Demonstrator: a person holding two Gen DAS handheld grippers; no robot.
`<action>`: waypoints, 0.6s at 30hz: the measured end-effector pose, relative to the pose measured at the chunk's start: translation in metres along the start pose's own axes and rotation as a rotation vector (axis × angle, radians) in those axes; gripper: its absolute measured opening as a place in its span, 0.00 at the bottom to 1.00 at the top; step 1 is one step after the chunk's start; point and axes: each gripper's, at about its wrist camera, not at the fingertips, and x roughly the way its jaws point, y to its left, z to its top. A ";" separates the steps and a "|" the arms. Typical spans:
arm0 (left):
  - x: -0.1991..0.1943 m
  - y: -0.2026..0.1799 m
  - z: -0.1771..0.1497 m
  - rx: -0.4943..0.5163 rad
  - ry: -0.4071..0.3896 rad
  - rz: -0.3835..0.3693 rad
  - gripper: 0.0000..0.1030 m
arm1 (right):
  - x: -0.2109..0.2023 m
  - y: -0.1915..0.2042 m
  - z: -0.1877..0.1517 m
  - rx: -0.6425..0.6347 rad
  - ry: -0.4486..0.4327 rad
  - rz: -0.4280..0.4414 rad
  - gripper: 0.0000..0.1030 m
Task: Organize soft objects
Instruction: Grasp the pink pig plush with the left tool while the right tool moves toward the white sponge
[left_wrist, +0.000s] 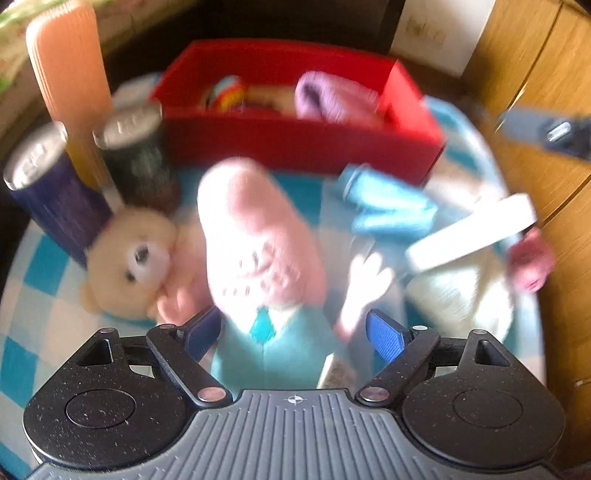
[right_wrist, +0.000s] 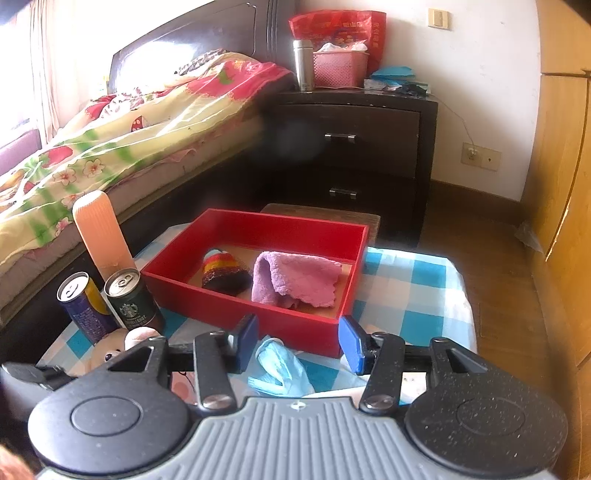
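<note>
Beside the matt red box (right_wrist: 255, 314), metal-topped cans (right_wrist: 131, 299) are gleaming; inside it, a fluffy cloth towel (right_wrist: 299, 277) is lying.

Each gripper shows the same build. The left gripper (left_wrist: 293, 332) has a grey ribbed centre plate (left_wrist: 295, 435) marked near its front edge with a small white crosshair (left_wrist: 294, 399). Either side of that plate sit round, speckled black housings with raised discs, and black link arms pinned by silver screws (left_wrist: 210, 394) run forward to blue textured fingertips (left_wrist: 384, 338). The right gripper (right_wrist: 299, 345) carries the same grey plate, black housings and blue fingertips (right_wrist: 352, 345).
</note>
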 end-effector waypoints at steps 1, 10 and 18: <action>0.006 -0.001 -0.001 -0.001 0.016 0.002 0.79 | -0.001 -0.002 -0.001 0.004 0.001 0.001 0.27; 0.001 0.009 0.002 -0.071 0.022 -0.035 0.62 | 0.003 -0.036 -0.011 0.073 0.075 -0.017 0.29; -0.038 0.011 0.007 -0.075 -0.080 -0.101 0.62 | 0.015 -0.052 -0.021 0.155 0.178 -0.023 0.29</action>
